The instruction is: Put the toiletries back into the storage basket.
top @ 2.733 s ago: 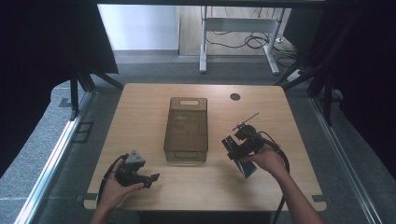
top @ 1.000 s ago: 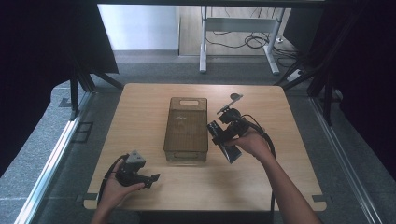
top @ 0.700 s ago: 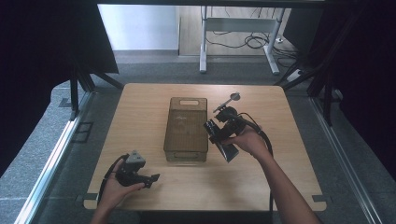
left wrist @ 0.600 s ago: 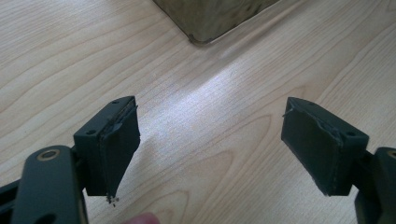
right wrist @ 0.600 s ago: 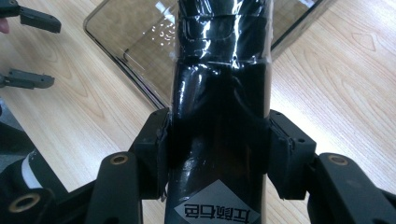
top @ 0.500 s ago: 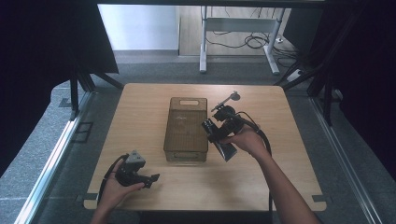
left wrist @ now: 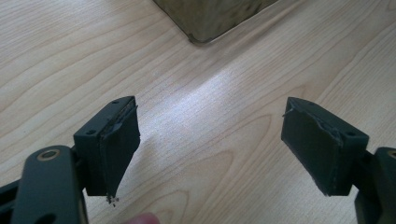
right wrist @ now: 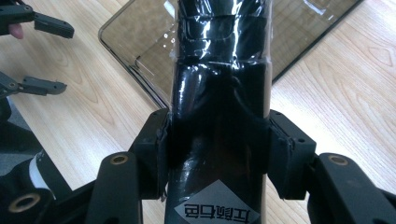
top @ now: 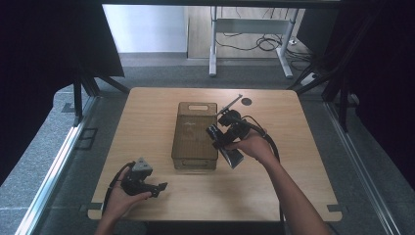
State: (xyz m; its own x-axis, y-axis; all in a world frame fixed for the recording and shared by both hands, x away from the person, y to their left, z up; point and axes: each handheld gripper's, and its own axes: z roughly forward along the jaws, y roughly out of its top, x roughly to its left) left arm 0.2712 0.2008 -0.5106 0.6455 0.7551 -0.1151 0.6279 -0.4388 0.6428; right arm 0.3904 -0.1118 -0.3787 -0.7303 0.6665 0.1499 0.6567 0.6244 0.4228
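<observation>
A smoky see-through box (top: 195, 135) with a slotted handle at its far end stands in the middle of the wooden table (top: 303, 166). My right gripper (top: 220, 140) hovers at the box's right side, shut on a long black object wrapped in glossy film (top: 233, 156). In the right gripper view the black object (right wrist: 219, 116) sits between both pads, a white label at its near end, above the box's rim (right wrist: 135, 51). My left gripper (top: 159, 187) rests near the table's front left, open. In the left gripper view its jaws (left wrist: 210, 144) are wide apart over bare wood, the box corner (left wrist: 210, 18) ahead.
A small dark round hole (top: 246, 101) marks the table's far side. A thin rod (top: 231, 103) sticks up from the right gripper towards it. Metal rails (top: 58, 156) run along the floor on both sides. The left gripper (right wrist: 53, 56) appears far off in the right gripper view.
My right gripper has carried the black object from the table's right side leftwards and away, up against the box. The left gripper has stayed put.
</observation>
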